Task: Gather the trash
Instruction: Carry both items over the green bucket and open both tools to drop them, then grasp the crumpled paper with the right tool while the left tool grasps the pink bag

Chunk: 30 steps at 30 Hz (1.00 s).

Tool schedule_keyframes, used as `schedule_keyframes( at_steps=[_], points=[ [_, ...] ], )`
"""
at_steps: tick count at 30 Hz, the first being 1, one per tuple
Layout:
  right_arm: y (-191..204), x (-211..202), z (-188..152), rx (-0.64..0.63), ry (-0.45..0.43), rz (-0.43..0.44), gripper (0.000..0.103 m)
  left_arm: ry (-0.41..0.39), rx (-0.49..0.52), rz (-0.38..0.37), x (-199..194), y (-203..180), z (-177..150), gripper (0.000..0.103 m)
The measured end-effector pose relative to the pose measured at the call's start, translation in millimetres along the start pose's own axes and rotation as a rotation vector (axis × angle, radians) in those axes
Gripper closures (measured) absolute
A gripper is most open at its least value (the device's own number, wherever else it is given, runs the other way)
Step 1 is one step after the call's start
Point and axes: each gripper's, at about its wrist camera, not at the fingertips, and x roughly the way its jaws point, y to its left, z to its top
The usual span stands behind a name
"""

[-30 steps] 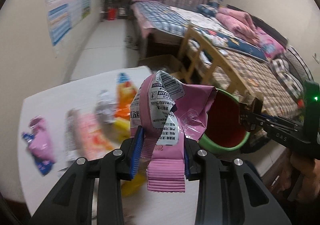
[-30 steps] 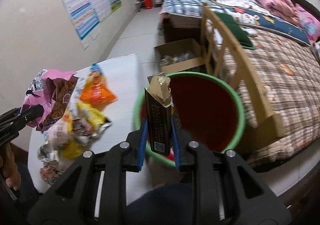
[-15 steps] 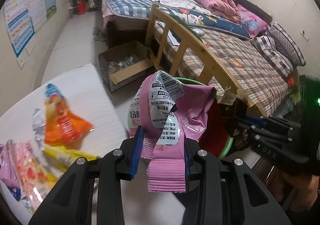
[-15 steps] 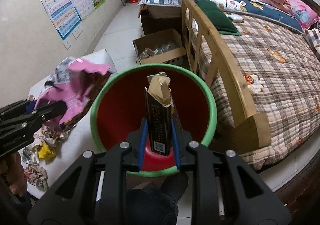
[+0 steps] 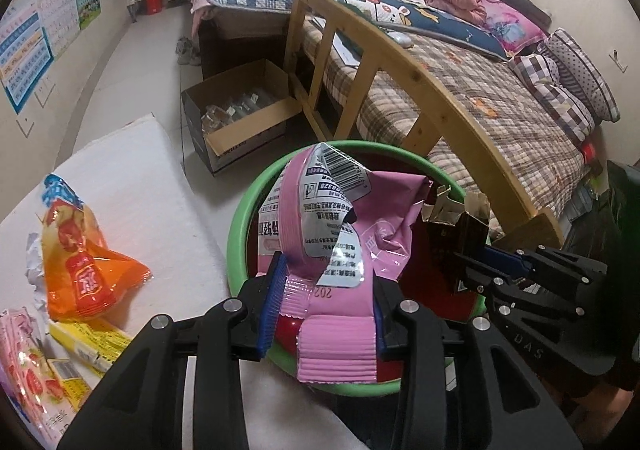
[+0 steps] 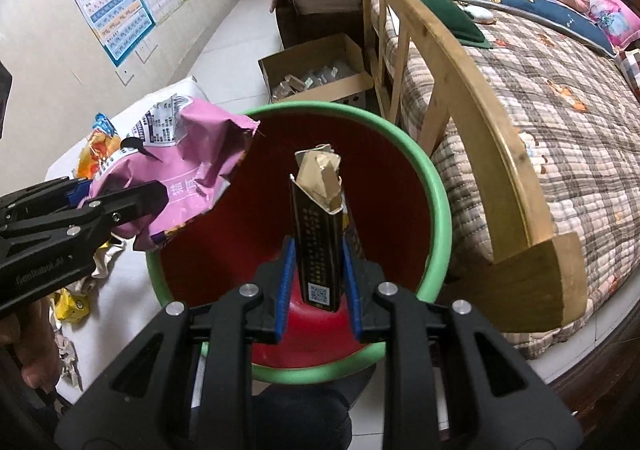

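My left gripper (image 5: 326,286) is shut on a crumpled pink snack wrapper (image 5: 336,234) and holds it over the near-left rim of the red bin with a green rim (image 5: 240,210). My right gripper (image 6: 316,270) is shut on a torn dark carton (image 6: 318,234) and holds it upright over the middle of the bin (image 6: 438,186). The left gripper and pink wrapper (image 6: 192,170) show at the left of the right wrist view. The right gripper and carton (image 5: 460,234) show at the right of the left wrist view.
A white table (image 5: 132,186) at the left holds an orange snack bag (image 5: 84,274), a yellow packet (image 5: 88,338) and other wrappers. An open cardboard box (image 5: 240,118) stands on the floor behind the bin. A wooden bed frame (image 5: 400,62) runs along the right.
Both grippers have moved from the table side to over the bin, each still holding its piece of trash. The bin now fills the middle of both views.
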Motion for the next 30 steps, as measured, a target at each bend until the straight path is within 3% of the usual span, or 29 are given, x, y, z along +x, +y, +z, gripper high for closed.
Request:
schedule_keyframes(
  at_steps=[3,4,5,8,12,14,20,30],
  points=[
    [0,4,-2,0.000,0.013,-0.012,0.080,0.002,-0.007,-0.005,4,1,1,0.056],
    [-1,5,-3,-0.002,0.019,-0.018,0.073,-0.002,-0.013,-0.007,4,3,1,0.046],
    [0,6,-4,-0.004,0.018,-0.024,0.059,-0.008,-0.017,-0.007,4,3,1,0.038],
    [4,2,-5,-0.014,-0.004,-0.043,0.031,-0.028,-0.034,-0.023,-5,10,-1,0.027],
    [10,-3,-5,-0.020,-0.011,-0.053,0.018,-0.047,-0.067,-0.012,-19,24,-4,0.018],
    [15,-9,-5,-0.022,-0.020,-0.055,0.014,-0.063,-0.086,-0.001,-29,32,-6,0.011],
    [45,-26,-11,-0.040,-0.033,-0.041,0.005,-0.096,-0.134,0.040,-72,62,-24,0.009],
    [125,-48,-31,-0.132,-0.043,0.018,0.005,-0.141,-0.218,0.130,-143,119,-78,0.009]
  ],
)
